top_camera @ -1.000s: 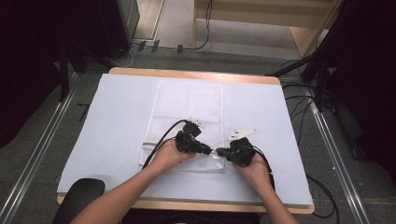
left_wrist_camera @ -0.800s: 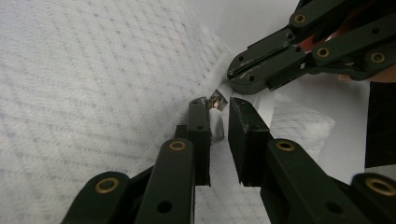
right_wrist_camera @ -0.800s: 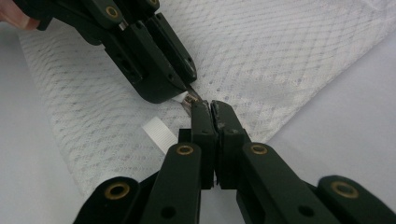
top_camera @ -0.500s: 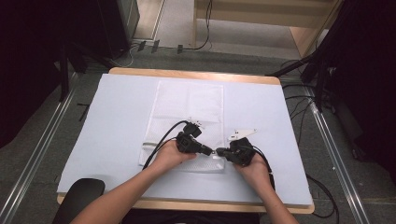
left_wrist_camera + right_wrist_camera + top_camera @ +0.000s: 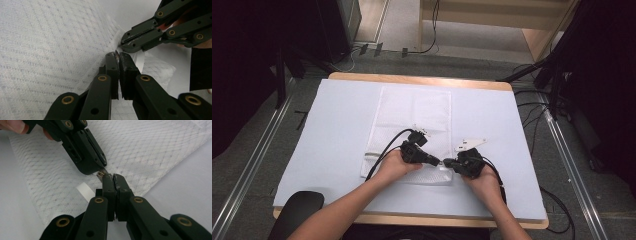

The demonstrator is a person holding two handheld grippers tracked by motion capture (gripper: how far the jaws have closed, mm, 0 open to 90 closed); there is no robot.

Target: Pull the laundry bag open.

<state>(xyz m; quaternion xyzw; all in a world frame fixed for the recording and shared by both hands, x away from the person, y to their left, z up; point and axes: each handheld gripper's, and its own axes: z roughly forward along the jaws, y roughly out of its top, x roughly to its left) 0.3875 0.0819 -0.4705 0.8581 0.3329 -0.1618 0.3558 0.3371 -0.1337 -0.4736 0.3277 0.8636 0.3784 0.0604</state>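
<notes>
Near the front edge of the table (image 5: pixel 337 107), a white mesh bag (image 5: pixel 414 115) lay flat on the pale cover, running from mid-table back toward the person. Both grippers met at its near right corner, tips almost touching. The left gripper (image 5: pixel 435 161) had just finished closing, and its jaws were pinched on something small and metallic at the bag's edge, looked like a zipper pull (image 5: pixel 101 173), though it was tiny. The right gripper (image 5: pixel 448 162) was clamped tight on the mesh corner just beside it.
</notes>
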